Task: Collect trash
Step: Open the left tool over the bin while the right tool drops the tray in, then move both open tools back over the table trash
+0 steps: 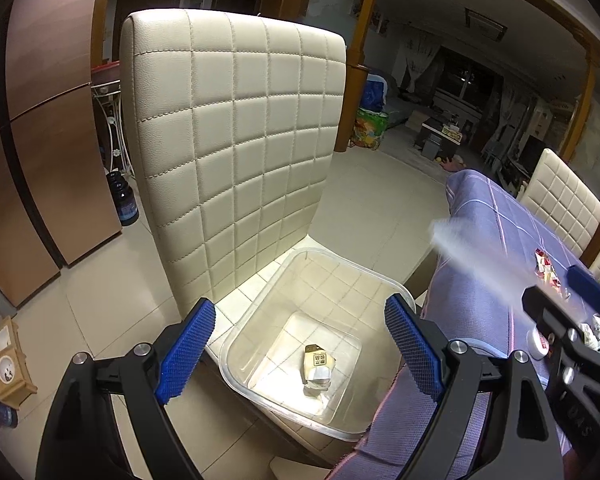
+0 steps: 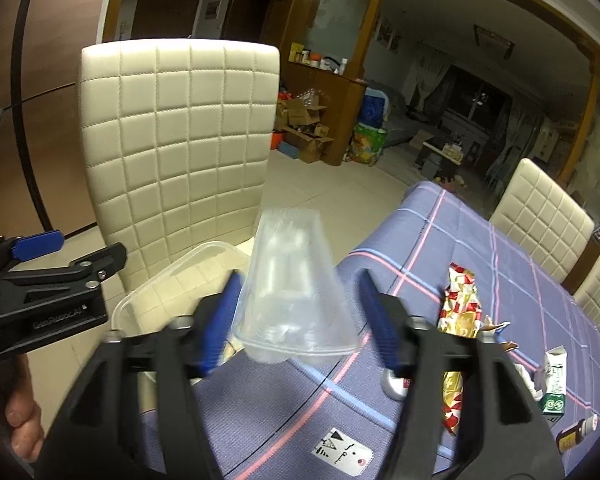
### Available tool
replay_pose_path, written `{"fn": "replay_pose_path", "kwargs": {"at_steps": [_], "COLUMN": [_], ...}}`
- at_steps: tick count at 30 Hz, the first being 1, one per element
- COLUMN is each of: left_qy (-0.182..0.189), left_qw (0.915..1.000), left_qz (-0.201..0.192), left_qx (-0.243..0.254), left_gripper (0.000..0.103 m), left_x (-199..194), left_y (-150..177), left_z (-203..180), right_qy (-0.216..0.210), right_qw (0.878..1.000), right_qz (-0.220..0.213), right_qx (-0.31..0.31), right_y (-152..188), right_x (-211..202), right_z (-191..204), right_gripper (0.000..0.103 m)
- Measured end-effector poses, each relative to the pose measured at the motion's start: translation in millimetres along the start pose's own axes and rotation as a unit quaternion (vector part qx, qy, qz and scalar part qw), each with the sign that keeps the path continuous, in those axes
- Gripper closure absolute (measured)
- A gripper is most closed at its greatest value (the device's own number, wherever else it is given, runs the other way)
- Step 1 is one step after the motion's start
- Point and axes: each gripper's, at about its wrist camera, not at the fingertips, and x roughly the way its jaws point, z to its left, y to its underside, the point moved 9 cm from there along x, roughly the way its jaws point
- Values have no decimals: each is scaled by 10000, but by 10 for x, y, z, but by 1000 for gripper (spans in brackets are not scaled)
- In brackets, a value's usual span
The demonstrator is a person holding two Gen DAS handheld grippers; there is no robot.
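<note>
Two grippers work over a clear bin (image 1: 312,344) on the chair seat (image 1: 240,300) beside the tabletop (image 2: 480,248). Between the right gripper (image 2: 296,316) fingers, spread wide, sits a clear plastic tray (image 2: 292,292), long axis pointing away toward the bin; whether they pinch it I cannot tell. The left gripper (image 1: 300,344) hovers over the bin with fingers open and empty. One wrapped piece (image 1: 318,368) lies inside already. More wrappers (image 2: 460,312) wait right of the tray
</note>
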Motion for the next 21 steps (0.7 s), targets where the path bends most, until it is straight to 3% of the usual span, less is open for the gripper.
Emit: {"fn": "replay_pose_path", "kwargs": {"at_steps": [11, 14, 21], "left_qy": [46, 76, 253], "left_qw": [10000, 9999, 9990], "left_qz": [32, 15, -40], "left_qx": [78, 145, 373], "left_gripper": [19, 19, 19], "left_x": [-26, -76, -230], "left_y": [33, 34, 56], "left_z": [-99, -165, -450], "right_qy": [112, 140, 269], "right_qw": [9999, 9998, 9988], "right_qz": [-10, 10, -24], "right_qx": [104, 161, 406], "right_y": [63, 95, 210], "right_x": [-65, -99, -275], "right_z": [-133, -179, -421], "right_gripper": [31, 36, 36]}}
